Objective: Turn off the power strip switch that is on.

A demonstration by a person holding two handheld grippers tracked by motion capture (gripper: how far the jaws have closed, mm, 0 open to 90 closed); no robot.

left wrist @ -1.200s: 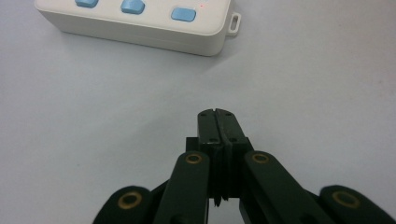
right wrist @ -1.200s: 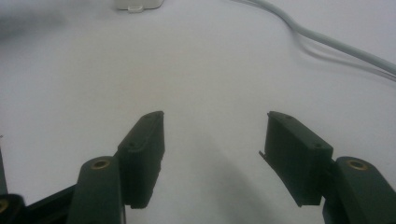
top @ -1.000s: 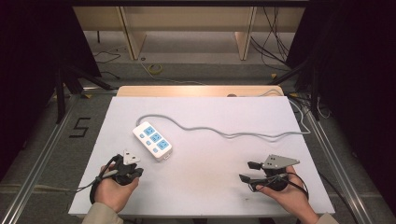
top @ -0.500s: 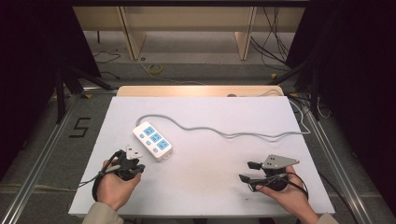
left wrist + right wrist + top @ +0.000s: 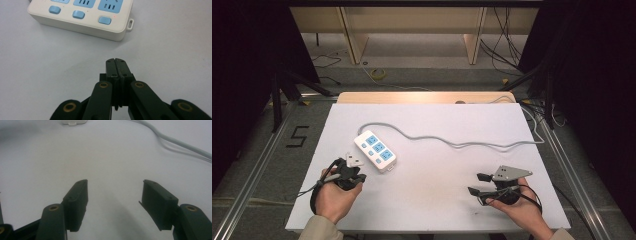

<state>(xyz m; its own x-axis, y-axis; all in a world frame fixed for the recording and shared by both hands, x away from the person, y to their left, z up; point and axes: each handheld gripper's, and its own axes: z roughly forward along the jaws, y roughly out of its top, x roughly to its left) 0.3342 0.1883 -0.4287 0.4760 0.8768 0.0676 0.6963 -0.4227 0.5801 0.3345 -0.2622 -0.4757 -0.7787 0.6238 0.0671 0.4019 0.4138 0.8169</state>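
We see a white plastic power strip with blue sockets [image 5: 375, 151] left of centre (grey cord trailing right). Our left gripper [image 5: 116, 60] clenched just near it; our right gripper [image 5: 113, 187] released, well apart.

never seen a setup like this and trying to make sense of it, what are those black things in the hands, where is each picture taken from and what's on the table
There is no robot arm here. A person sits at a white table and holds a hand-held tool with two black jaws in each hand.

The high view looks down from above the person's side: the left gripper is at the left, the right gripper at the right, with a grey three-cornered plate on top.

The other two pictures come from small cameras riding on the tools, looking along their jaws. In the left gripper view the jaws are pressed together with nothing between them, pointing at the power strip. In the right gripper view the jaws stand apart over bare table.

On the table lies a white power strip with blue sockets and switches, and its grey cable winds off to the right. Neither tool holds anything.
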